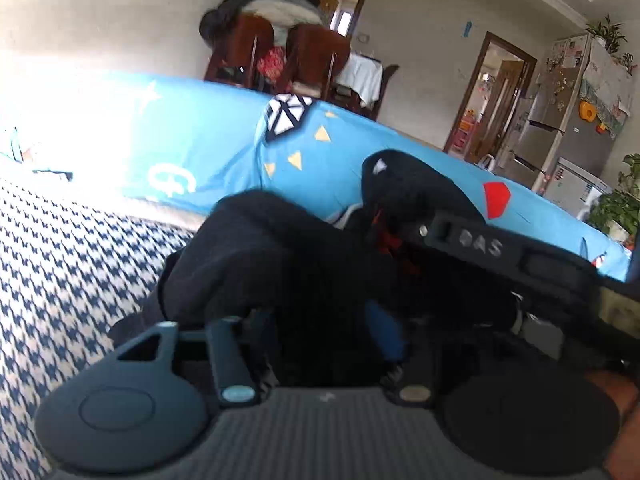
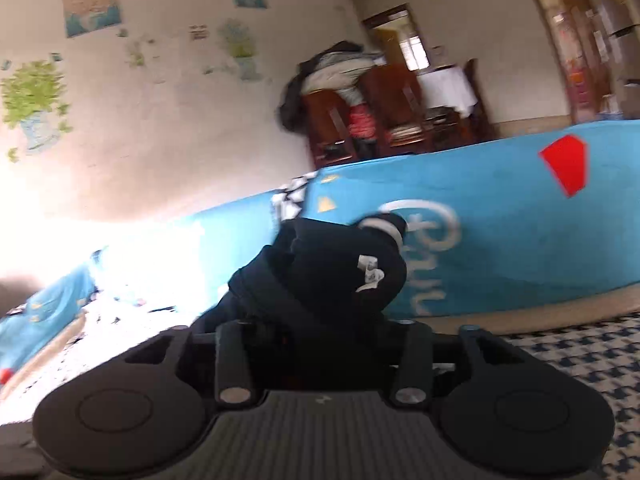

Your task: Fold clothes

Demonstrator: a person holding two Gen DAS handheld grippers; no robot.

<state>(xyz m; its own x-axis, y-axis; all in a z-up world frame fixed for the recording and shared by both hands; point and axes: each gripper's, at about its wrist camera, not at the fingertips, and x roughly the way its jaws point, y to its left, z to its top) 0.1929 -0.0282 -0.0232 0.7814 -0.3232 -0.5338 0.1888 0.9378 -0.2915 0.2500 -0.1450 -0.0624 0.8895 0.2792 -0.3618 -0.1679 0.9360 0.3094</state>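
Note:
A black garment (image 1: pixel 280 256) is bunched up right in front of my left gripper (image 1: pixel 320 304) and hides its fingertips; the cloth hangs from there, so the jaws appear shut on it. A small white tag (image 1: pixel 379 166) shows on its upper fold. The body of my right gripper (image 1: pixel 480 246), black with raised letters, pushes into the same bundle from the right. In the right wrist view the black garment (image 2: pixel 320 264) with a white label (image 2: pixel 370 274) is heaped over my right gripper (image 2: pixel 320 316), whose fingertips are also buried in the cloth.
A blue-and-white houndstooth surface (image 1: pixel 60 264) lies below, also at the right (image 2: pixel 580 356). Behind stands a bright blue patterned cover (image 1: pixel 200 140). Farther back are wooden chairs piled with clothes (image 1: pixel 280 48), a fridge (image 1: pixel 560 128) and potted plants (image 1: pixel 616 208).

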